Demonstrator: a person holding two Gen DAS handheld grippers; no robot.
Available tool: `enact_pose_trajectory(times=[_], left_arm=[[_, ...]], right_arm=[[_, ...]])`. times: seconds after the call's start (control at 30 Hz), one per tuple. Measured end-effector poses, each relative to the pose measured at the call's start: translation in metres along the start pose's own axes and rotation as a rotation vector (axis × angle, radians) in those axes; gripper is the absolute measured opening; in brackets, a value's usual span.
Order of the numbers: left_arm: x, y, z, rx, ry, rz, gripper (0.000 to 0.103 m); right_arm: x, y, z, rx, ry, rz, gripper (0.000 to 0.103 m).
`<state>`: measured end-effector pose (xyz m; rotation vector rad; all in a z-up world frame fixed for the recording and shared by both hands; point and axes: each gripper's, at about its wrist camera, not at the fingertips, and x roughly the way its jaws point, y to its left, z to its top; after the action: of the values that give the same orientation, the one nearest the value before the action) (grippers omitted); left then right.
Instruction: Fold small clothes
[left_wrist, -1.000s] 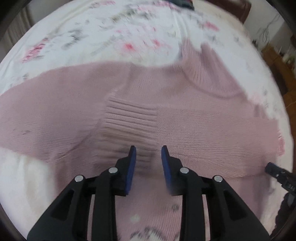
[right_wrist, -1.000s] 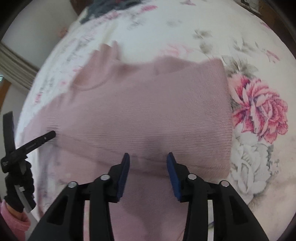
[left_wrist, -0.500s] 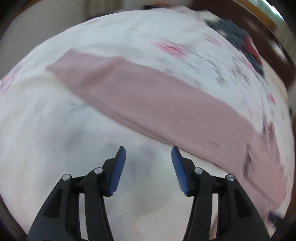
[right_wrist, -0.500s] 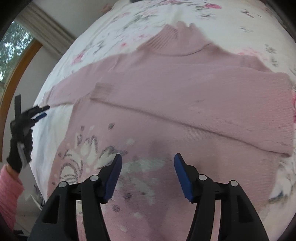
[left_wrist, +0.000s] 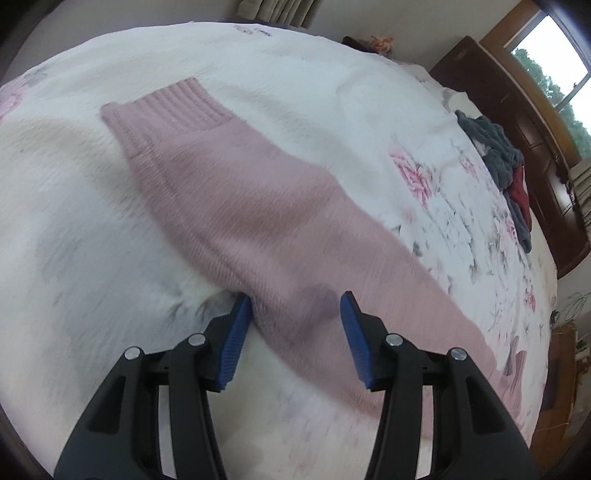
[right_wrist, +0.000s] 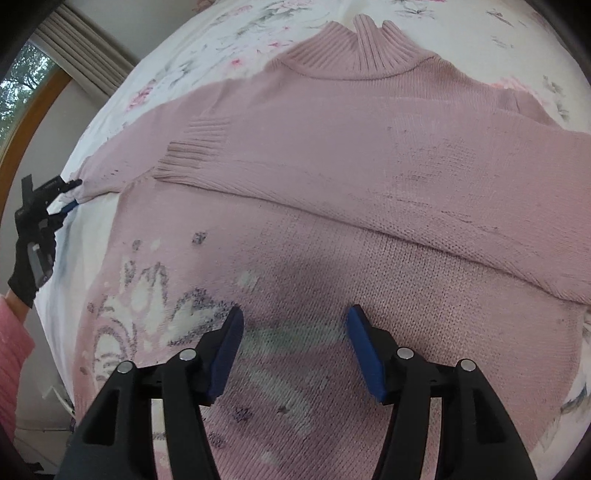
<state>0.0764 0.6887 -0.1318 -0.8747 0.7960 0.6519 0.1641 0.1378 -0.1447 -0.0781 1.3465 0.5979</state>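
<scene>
Between the spread blue pads of the left gripper (left_wrist: 295, 317) lies the outstretched pink knitted sleeve (left_wrist: 258, 206) of the sweater, its near edge just beside the left pad and the knit running on under the right one; nothing is pinched. From there the sleeve stretches ahead and to the left, ending in a ribbed cuff (left_wrist: 170, 107) far in front of the tool, flat on the white bedspread printed with pink flowers (left_wrist: 332, 92). If the jaws close here they may catch bedspread along with knit, or take only the top layer, so the sleeve would drag and bunch instead of lifting clean.

The right gripper (right_wrist: 293, 332) hovers with its jaws wide apart and empty over the pink knitted turtleneck sweater (right_wrist: 424, 280), directly above the grey-and-white pattern on its body. Ahead of it the other sleeve (right_wrist: 332, 158) is already folded across the chest, with the ribbed collar (right_wrist: 354, 48) farthest away. A lifted sleeve swung carelessly could knock that fold askew, since nothing pins it down. Far to the right of the left tool, a heap of dark grey and red clothes (left_wrist: 506, 162) sits well apart.
</scene>
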Motion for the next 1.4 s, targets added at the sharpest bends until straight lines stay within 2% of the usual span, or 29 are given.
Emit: enact_pose_trajectory(times=[0.1,0.13,0.17,0.23,0.4,0.53,0.7,0.83,1.1,1.3,1.4], left_arm=[[0.003,-0.001,0.006,0.003,-0.007,-0.007,0.028],[0.003,-0.001,0.007,0.0,-0.008,-0.013,0.016],[0.003,0.001,0.008,-0.006,-0.009,-0.029,0.011],[0.002,0.001,0.009,-0.014,-0.021,-0.057,0.008],[-0.014,-0.013,0.004,0.053,-0.07,-0.053,0.006],[-0.032,-0.039,-0.002,0.127,-0.108,-0.074,0.006],[-0.051,-0.086,-0.02,0.232,-0.115,-0.153,0.006],[-0.06,-0.131,-0.053,0.315,-0.085,-0.245,0.006],[-0.048,-0.204,-0.129,0.378,0.0,-0.381,0.006],[-0.031,-0.247,-0.185,0.409,0.036,-0.437,0.006],[-0.016,-0.263,-0.211,0.41,0.083,-0.449,0.006]], right_arm=[[0.001,0.001,0.0,-0.01,-0.002,-0.009,0.062],[0.002,0.001,0.0,-0.01,-0.002,-0.01,0.062],[0.002,0.001,-0.001,-0.01,-0.001,-0.011,0.063],[0.002,0.0,-0.001,-0.013,-0.001,-0.016,0.063],[0.003,0.003,0.0,-0.014,-0.001,-0.018,0.064],[0.0,0.003,0.0,-0.003,-0.003,-0.007,0.064],[-0.015,-0.001,-0.003,-0.003,-0.029,-0.001,0.064],[-0.028,-0.009,-0.006,0.007,-0.054,-0.002,0.064],[-0.043,-0.032,-0.008,0.033,-0.074,-0.012,0.064],[-0.048,-0.048,-0.013,0.059,-0.084,-0.01,0.064],[-0.05,-0.055,-0.017,0.069,-0.083,-0.012,0.064]])
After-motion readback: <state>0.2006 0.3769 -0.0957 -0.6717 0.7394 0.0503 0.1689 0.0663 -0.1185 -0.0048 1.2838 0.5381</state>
